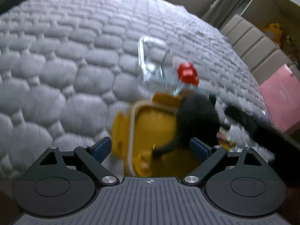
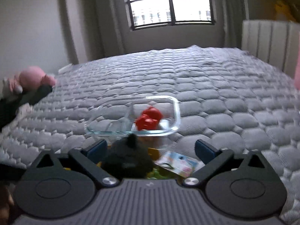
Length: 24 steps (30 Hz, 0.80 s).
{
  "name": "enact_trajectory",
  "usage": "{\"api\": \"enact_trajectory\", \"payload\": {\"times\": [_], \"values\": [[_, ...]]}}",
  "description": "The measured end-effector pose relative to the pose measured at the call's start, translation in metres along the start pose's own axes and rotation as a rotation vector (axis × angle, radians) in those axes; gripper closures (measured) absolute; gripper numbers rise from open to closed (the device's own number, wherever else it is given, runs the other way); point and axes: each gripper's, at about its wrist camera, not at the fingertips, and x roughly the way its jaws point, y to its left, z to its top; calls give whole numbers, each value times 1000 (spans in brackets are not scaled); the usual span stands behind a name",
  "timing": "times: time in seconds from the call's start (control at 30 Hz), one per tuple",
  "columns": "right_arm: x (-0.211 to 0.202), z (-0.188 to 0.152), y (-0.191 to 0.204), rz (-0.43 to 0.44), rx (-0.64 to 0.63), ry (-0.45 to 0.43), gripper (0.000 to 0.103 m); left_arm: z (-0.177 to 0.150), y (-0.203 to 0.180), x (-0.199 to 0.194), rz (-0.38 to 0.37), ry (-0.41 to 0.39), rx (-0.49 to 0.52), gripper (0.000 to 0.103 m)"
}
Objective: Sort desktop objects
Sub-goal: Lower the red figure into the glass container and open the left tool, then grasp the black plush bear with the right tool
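Both the left gripper (image 1: 150, 148) and the right gripper (image 2: 151, 148) hung with fingers spread wide, clamped on nothing. A small red toy (image 2: 149, 119) sat inside the clear rectangular glass container (image 2: 174, 110) on the grey quilted mattress (image 2: 206, 86), with the yellow plastic snap lid (image 1: 150, 123) and a black fuzzy toy (image 2: 129, 157) just in front. Closing on the black fuzzy toy could miss, since the soft mattress might let it roll, or a finger might knock the glass.

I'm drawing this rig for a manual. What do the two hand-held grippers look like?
Both look alike: the left hand-held gripper and the right hand-held gripper each have a grey ribbed body, black linkage arms on round black discs, silver screws, and blue fingertips. No cables or sleeves show.
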Motion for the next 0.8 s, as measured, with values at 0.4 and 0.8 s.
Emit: {"api": "enact_trajectory", "payload": {"times": [0.4, 0.8], "values": [[38, 12, 50, -41, -184, 118, 27, -29, -7, -3, -79, 40, 182, 5], [33, 39, 78, 47, -148, 190, 41, -40, -6, -11, -192, 28, 219, 3]]}}
